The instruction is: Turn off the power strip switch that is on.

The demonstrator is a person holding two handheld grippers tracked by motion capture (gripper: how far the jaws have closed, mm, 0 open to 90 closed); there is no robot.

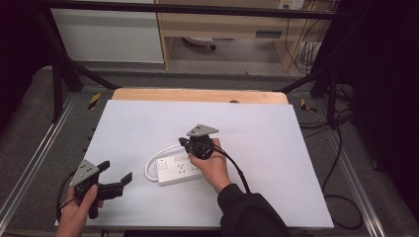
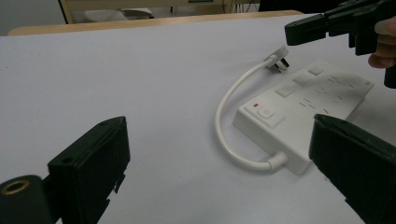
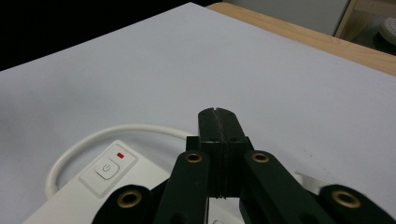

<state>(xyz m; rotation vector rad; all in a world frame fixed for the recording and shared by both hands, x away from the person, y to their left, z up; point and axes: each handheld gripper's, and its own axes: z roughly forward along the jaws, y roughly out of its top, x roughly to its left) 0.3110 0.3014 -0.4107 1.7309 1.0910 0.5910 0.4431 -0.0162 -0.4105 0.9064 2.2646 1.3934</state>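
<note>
On the white surface (image 1: 276,163), a little toward the person's side of its middle, lies a white power strip (image 1: 179,170) with its short white cord (image 1: 157,154) looping out from one end and curling back along the far side to a white plug (image 2: 279,61) that rests on the surface beside the strip. No brand or printed wording can be read on it; the marks that show are a small red indicator (image 3: 120,155) and a power symbol on the square switch (image 3: 107,169) at the cord end, with socket slots and blank square covers farther along the top face.

The right gripper (image 1: 185,142), held in the right hand (image 1: 213,165), hangs just over the strip's far end, its jaws pressed flat together with nothing between them. The left gripper (image 1: 116,175), held in the left hand (image 1: 76,215), sits near the surface's near left corner, well apart from the strip, jaws spread wide and empty, pointing toward the strip.

Beyond the white surface a strip of wooden tabletop (image 1: 197,95) shows along the far edge. Black frame bars (image 1: 64,64) stand at either side, cables (image 1: 341,163) trail over the floor at the right, and a wooden shelf unit (image 1: 222,29) stands in the background.
</note>
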